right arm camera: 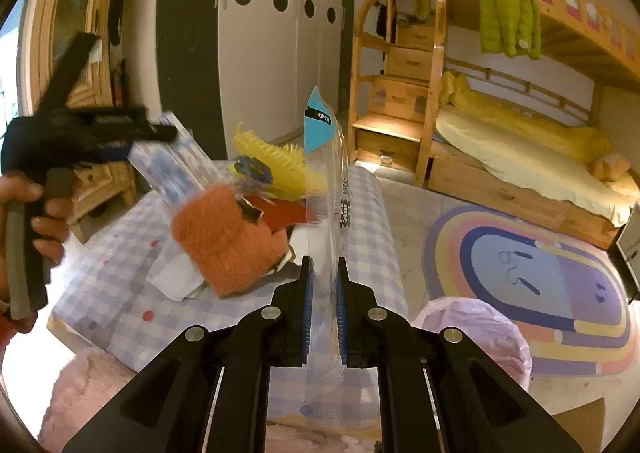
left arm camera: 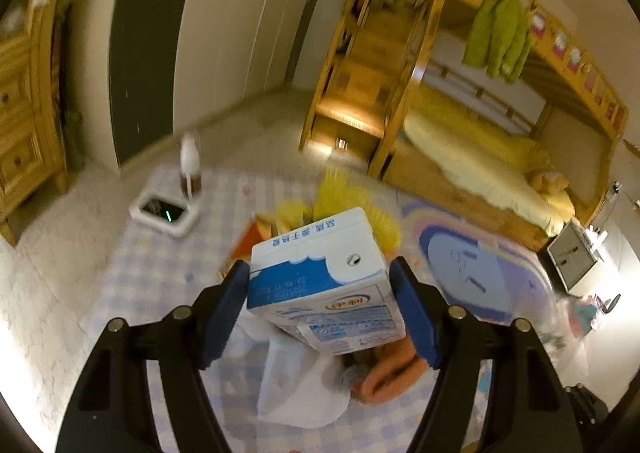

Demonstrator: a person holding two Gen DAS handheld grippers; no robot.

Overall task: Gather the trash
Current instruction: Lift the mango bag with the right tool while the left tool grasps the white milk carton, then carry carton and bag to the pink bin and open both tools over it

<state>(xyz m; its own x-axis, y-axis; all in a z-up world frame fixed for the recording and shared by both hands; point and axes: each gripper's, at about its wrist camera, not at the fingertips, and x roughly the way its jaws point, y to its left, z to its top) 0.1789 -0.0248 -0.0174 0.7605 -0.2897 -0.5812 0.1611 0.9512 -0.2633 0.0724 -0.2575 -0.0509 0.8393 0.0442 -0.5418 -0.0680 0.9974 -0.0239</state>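
We are in the middle of picking up trash; both tools have something in them. Our left gripper (left arm camera: 320,293) is squeezed onto a milk carton (left arm camera: 320,277); its two blue pads (left arm camera: 224,305) press on the carton's two sides, so the tongs are about as wide as the box. The carton is up in the air, above the checked cloth (left arm camera: 160,265) where the other bits lie. Our right gripper (right arm camera: 323,305) is almost closed; it pinches a thin clear wrapper (right arm camera: 326,181) that stands straight up, with a blue corner that says "OPEN".

More stuff waits on the cloth: a fuzzy orange thing (right arm camera: 224,237), a yellow spiky thing (right arm camera: 276,165), and some white paper (left arm camera: 296,381); we cannot tell which of these is trash. A pale pink bag (right arm camera: 476,333) sits low on the right, just beside the cloth; we think it may be the trash bag, but we cannot see its mouth.

Next, we guess, we carry the carton and the wrapper over to a bag and let go above the opening; the wrapper is light and floppy, so it may stick to the pads; the carton may tip, since we hold it near one end.
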